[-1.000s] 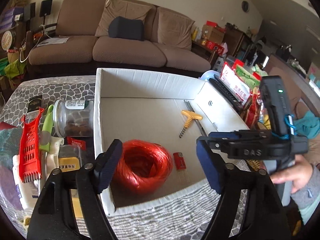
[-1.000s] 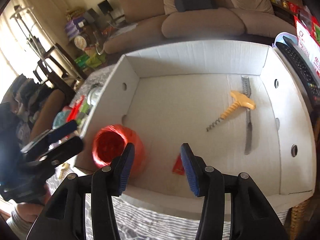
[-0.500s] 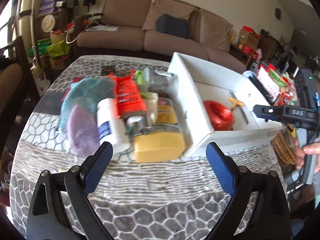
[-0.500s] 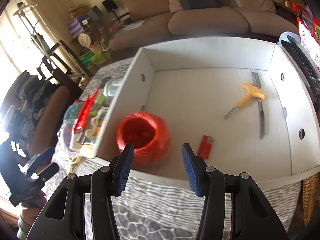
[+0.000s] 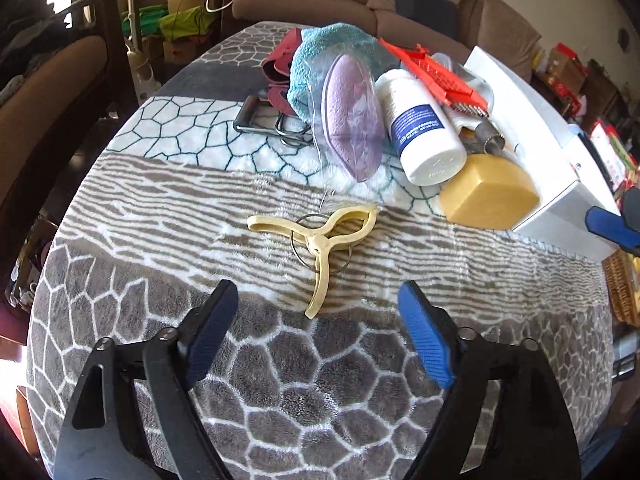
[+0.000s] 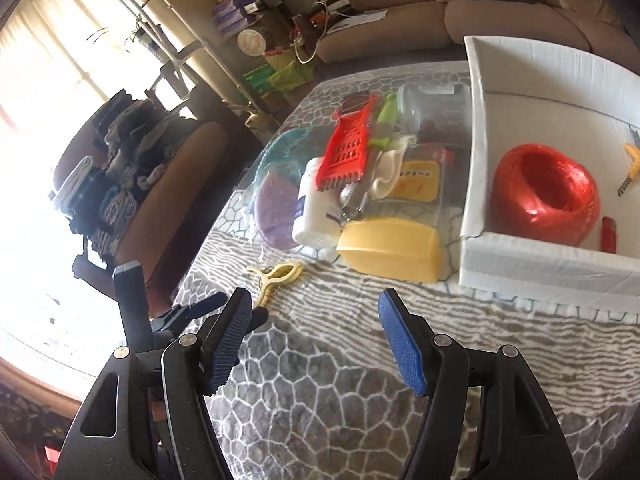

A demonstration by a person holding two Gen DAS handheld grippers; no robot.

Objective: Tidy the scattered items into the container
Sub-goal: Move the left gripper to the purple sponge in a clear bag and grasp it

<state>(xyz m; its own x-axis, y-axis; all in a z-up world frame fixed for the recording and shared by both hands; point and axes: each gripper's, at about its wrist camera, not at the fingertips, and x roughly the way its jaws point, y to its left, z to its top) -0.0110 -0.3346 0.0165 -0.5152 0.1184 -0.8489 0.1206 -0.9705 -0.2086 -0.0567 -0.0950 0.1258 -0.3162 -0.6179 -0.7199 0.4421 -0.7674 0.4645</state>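
Note:
A pale yellow clip [image 5: 320,236] lies on the patterned table cloth just ahead of my open, empty left gripper [image 5: 320,332]; it also shows in the right wrist view [image 6: 276,276]. Behind it lies a pile: a white bottle [image 5: 420,124], a yellow block [image 5: 488,196], a red grater [image 5: 440,76], a purple and teal bagged item [image 5: 348,116]. The white box [image 6: 540,264] holds a red twine roll [image 6: 548,196], a red lighter [image 6: 610,234] and a yellow corkscrew [image 6: 632,164]. My right gripper [image 6: 316,340] is open and empty, over the cloth.
A metal and dark red strap tool [image 5: 272,120] lies left of the pile. A brown chair [image 6: 132,168] with clothes stands off the table's left edge. A sofa [image 5: 400,4] is behind. A wicker basket [image 5: 624,288] is at the right edge.
Both grippers pulled back from the box and swung left. My left gripper dropped low over the cloth, near the yellow clip. The right gripper opened wider.

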